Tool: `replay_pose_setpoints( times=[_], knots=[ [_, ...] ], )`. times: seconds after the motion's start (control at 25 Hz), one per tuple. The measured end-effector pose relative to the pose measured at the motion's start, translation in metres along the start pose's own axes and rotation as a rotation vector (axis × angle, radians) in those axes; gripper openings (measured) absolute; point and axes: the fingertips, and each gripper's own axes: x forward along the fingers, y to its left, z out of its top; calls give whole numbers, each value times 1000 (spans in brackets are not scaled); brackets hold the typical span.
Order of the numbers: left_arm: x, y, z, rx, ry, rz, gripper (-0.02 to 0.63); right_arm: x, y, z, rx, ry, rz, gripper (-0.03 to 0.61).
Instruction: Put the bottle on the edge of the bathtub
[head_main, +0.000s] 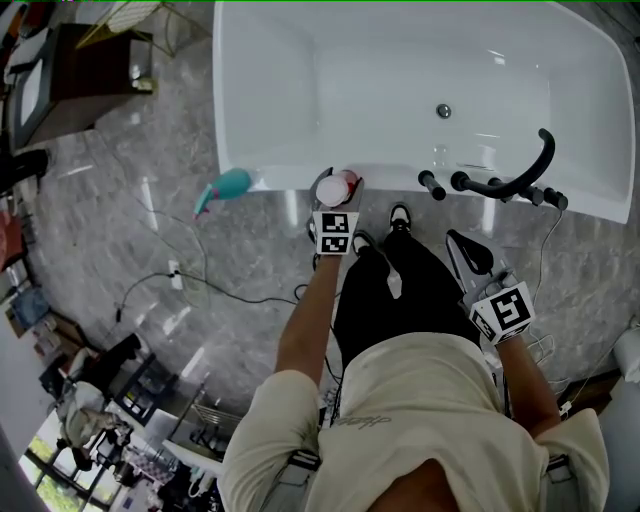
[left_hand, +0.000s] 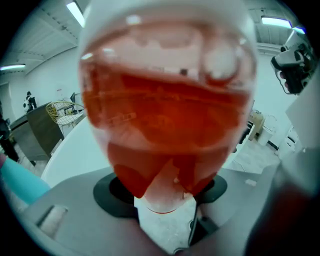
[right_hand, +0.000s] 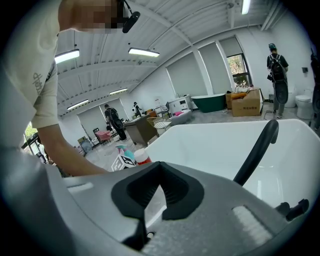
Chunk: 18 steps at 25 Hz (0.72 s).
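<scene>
Both tongs are clenched: the left tongs (left_hand: 165, 202) grip a clear bottle of red liquid (left_hand: 167, 100) at the near rim of the white bathtub (head_main: 280, 180). The right tongs (right_hand: 156, 197) hold nothing, back from that rim.

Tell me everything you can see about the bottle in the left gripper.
The bottle is clear, rounded plastic, partly filled with red liquid, and has a white cap. It stands roughly upright between the jaws of the left gripper, which are closed on its body. It is at the near rim of the white bathtub. Whether its base already rests on that rim cannot be made out.
</scene>
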Motion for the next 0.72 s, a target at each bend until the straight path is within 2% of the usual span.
replay_pose_setpoints(
  times=[0.12,0.28,0.48,0.72],
  knots=[
    [1,-3,-5,25,6,15,310,1,2,2,-4,-10,3,2],
    [1,-3,-6,13,13,13,316,0,4,0,1,-16,1,2],
    [-12,0,-2,-18,-14,-17,431,-2,11,0,8,-45,1,2],
    [-29,-1,0,-3,-8,-29,452,-4,26,4,-1,-83,17,2]
  ],
)
